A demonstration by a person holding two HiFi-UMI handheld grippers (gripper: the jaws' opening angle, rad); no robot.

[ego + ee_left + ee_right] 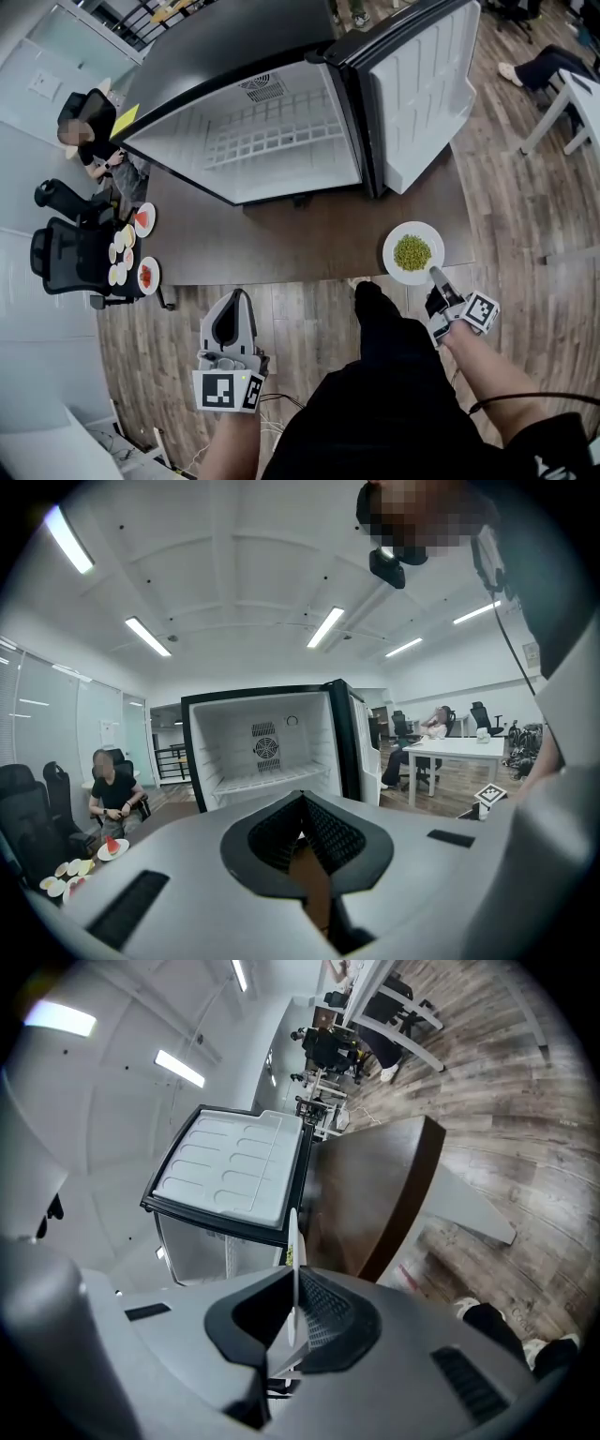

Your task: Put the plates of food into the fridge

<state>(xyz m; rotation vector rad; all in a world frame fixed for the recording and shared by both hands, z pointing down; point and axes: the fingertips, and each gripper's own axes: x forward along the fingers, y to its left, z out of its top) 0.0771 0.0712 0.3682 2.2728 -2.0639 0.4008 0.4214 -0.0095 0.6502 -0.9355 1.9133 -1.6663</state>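
1. The right gripper [437,274] has its jaws pinched on the near rim of the round white plate [396,242]. The plate carries small green food [412,252] and rests on the dark brown table [309,244], just ahead of the fingers. With only one edge held, the plate may tip on lifting and spill the food.
2. The left gripper [232,323] has its jaws closed together on nothing, so it gives the far rim no support.
3. The open black fridge [272,141] lies ahead and to the left of the right fingers, across bare tabletop. Its swung-out white door [422,84] stands straight beyond the plate, which could clip the door's edge.
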